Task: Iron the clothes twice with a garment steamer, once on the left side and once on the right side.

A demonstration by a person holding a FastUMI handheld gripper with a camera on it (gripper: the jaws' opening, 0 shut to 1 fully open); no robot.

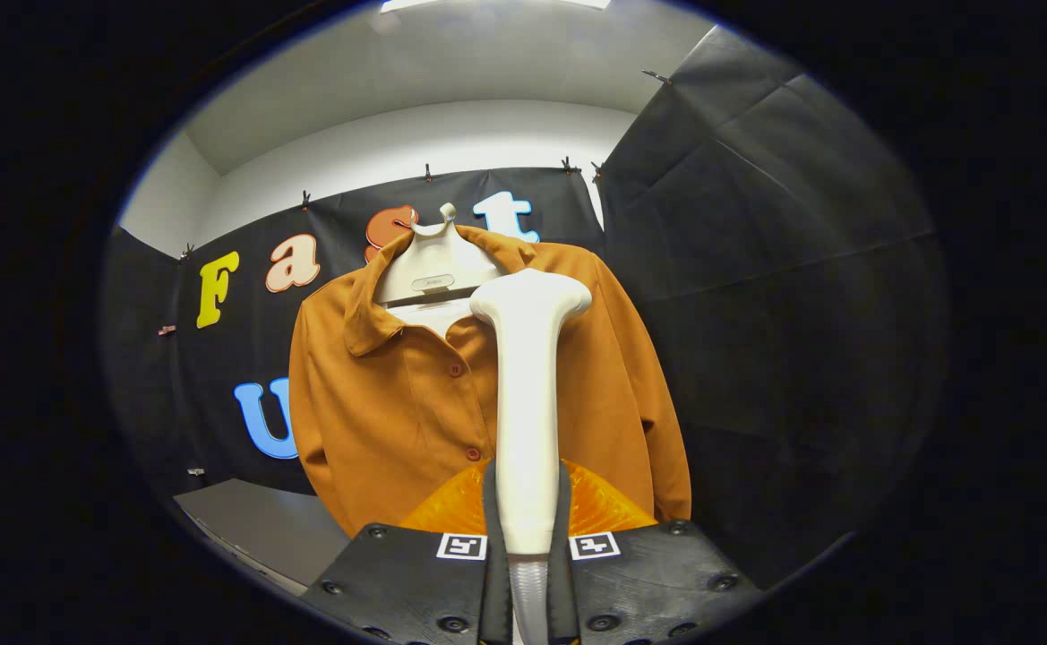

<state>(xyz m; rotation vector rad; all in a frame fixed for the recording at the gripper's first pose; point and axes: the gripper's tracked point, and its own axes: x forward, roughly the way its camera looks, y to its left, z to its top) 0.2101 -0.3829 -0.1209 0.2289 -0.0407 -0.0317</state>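
The fingers (526,528) are closed on the handle of the garment steamer (527,403), one on each side of it, with the hose running down between them. The steamer stands upright, its flared head level with the collar of the orange shirt (398,403), just right of the button placket. The shirt hangs on a pale hanger (433,269), with a grey counter (254,520) below its left hem.

The steamer is rigid and smooth, likely a little top-heavy, so a firm hold low on the handle, as now, suits it; the trailing hose may drag. The shirt is soft and hangs free, so it will swing and yield under pressure: light contact should do. Whether the head touches the cloth, I cannot tell
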